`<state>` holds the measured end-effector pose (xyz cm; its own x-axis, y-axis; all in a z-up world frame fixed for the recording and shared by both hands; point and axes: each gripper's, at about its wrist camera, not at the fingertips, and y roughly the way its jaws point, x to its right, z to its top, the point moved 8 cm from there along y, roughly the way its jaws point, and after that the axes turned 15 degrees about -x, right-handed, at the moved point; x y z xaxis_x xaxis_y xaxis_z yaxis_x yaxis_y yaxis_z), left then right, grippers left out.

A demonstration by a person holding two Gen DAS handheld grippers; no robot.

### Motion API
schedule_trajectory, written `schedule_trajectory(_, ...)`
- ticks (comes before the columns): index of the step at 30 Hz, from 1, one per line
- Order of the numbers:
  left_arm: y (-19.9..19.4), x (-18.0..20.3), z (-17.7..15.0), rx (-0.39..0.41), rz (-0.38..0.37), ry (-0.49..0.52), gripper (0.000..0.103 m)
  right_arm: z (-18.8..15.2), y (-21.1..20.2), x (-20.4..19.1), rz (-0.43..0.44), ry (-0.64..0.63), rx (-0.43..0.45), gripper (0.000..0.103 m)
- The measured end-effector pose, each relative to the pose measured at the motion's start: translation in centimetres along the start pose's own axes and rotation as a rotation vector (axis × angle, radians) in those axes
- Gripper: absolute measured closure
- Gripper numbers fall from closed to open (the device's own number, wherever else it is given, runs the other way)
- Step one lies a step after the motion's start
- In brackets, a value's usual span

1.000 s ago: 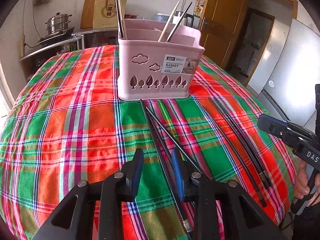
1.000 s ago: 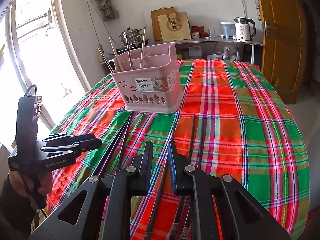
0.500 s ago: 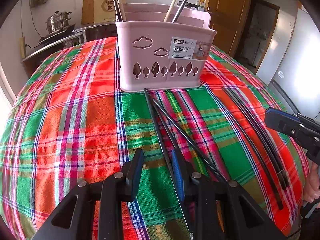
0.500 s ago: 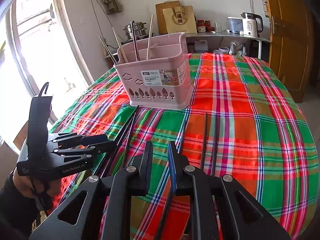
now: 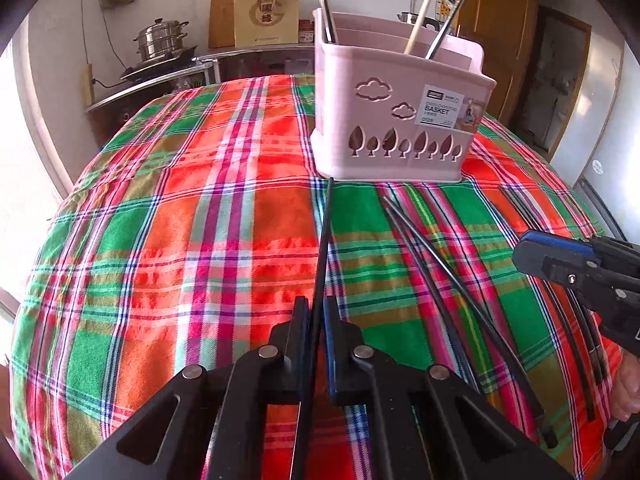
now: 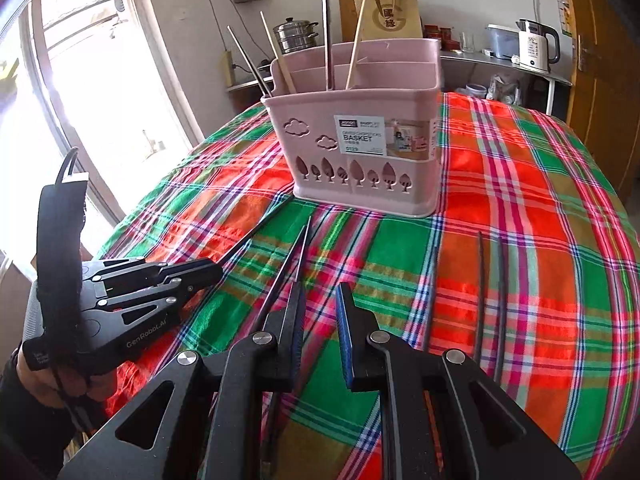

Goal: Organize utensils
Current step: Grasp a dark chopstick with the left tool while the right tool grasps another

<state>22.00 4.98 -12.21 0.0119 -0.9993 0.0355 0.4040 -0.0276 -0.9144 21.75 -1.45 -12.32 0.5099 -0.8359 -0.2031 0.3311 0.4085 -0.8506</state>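
Note:
A pink utensil basket (image 5: 400,120) stands on the plaid tablecloth (image 5: 200,240) and holds several upright chopsticks; it also shows in the right wrist view (image 6: 360,140). My left gripper (image 5: 316,320) is shut on a black chopstick (image 5: 325,240) that points toward the basket's base. Two more black chopsticks (image 5: 440,280) lie to its right. My right gripper (image 6: 318,312) is open and empty above black chopsticks (image 6: 284,276) on the cloth. Another black pair (image 6: 490,280) lies to its right. The left gripper (image 6: 208,274) shows at the left of the right wrist view.
A counter behind the table carries a steel pot (image 5: 160,42), a paper bag (image 5: 266,16) and a white kettle (image 6: 534,46). A bright window (image 6: 80,100) is on the left, a wooden door (image 5: 520,40) and a fridge (image 5: 608,140) on the right. The table edge curves away on all sides.
My left gripper has closed on one black chopstick and lifted it off the cloth. Both grippers have moved closer to the basket. My right gripper has opened a little wider.

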Motion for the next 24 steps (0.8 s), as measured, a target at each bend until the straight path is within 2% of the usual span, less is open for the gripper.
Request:
schedule_trajectory(6, -0.9, -2.4, -1.5, -0.019, 0.002, -0.056, 0.096, 1.5, 2.6, -1.2, -0.019, -0.039, -0.05, 0.087)
schedule_trajectory(9, -1.2, -2.8, -1.6, -0.037, -0.033, -0.053, 0.096, 2.0, 3.9, -1.2, -0.036, -0.049, -0.081, 0.087)
schedule_trajectory(14, -1.4, -2.4, 0.3, -0.017, -0.026, -0.002, 0.096, 2.9, 5.2, -0.8, -0.08, -0.054, -0.107, 0.087)
schedule_trajectory(18, 0.0, -2.0, 2.3, -0.053, -0.057, 0.022, 0.096, 3.8, 5.6, 0.1, -0.091, -0.023, -0.114, 0.087)
schedule_trajectory(24, 2.0, -1.6, 4.4, -0.096, -0.062, 0.056, 0.096, 4.6, 6.0, 0.6, -0.102, -0.014, -0.124, 0.087)
